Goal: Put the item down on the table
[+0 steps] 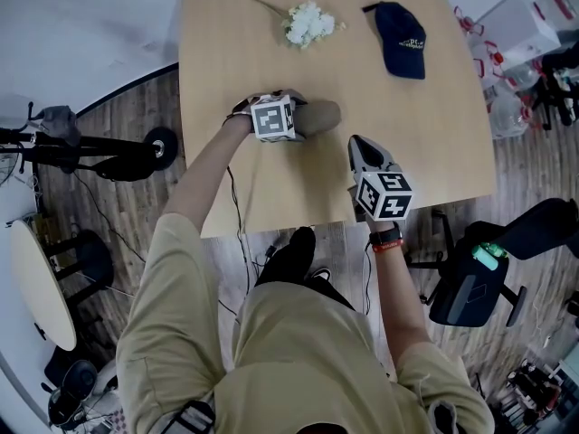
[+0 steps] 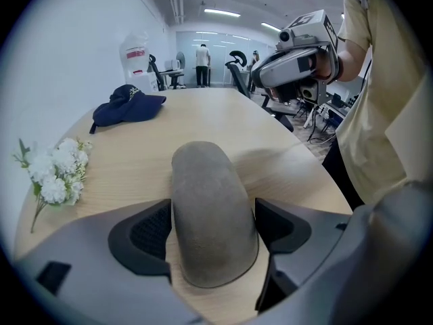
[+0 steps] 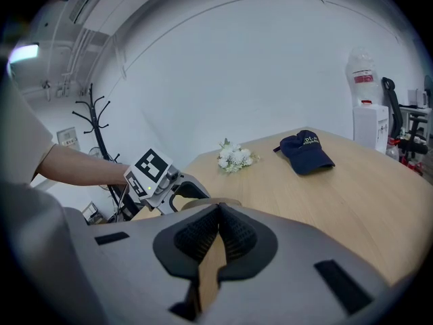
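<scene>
On the tabletop (image 1: 434,134), near its front edge, a grey-brown rounded item (image 2: 213,181) lies flat, its underside resting on the wood. Its rear part sits between the jaws of the left hand-held gripper (image 2: 211,225), which stand apart with a pad against each side of it. To its right, the right hand-held gripper (image 3: 218,229) is held over the front edge of the tabletop, jaws pressed together and holding nothing. At the far end lie a navy cap (image 1: 401,39) and a sprig of white flowers (image 1: 308,23), well apart.
</scene>
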Action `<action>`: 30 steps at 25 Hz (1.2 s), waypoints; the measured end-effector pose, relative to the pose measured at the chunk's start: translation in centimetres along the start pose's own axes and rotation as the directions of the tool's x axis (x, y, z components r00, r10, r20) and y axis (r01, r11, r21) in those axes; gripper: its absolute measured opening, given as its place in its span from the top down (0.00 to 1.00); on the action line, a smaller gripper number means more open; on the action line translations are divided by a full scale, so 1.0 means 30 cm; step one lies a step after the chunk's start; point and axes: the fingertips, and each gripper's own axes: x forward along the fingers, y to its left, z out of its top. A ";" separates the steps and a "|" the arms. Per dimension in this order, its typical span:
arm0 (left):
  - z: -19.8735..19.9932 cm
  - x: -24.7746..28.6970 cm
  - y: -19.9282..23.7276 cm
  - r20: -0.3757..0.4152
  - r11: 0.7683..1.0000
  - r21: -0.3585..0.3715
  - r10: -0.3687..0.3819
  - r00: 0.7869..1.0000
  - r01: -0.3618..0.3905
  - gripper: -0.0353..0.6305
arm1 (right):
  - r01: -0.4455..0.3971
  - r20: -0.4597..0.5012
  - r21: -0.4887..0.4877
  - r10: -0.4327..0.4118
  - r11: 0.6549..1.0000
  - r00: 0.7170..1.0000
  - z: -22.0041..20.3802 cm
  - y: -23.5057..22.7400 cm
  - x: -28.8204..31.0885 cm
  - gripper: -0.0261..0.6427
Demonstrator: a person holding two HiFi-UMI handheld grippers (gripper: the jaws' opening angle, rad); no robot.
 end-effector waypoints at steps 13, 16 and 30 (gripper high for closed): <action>0.075 -0.260 -0.092 0.105 0.960 -0.199 0.220 0.970 -0.196 0.39 | 0.007 0.022 0.014 -0.008 1.000 1.000 0.012 0.064 -0.153 0.94; 0.126 -0.358 -0.155 0.163 0.920 -0.289 0.318 0.934 -0.263 0.39 | 0.017 0.035 0.011 -0.017 1.000 0.999 0.021 0.088 -0.229 0.94; 0.402 -0.728 -0.631 0.329 0.753 -0.511 0.617 0.715 -0.414 0.39 | 0.041 0.144 -0.061 -0.032 0.997 0.989 0.032 0.219 -0.668 0.94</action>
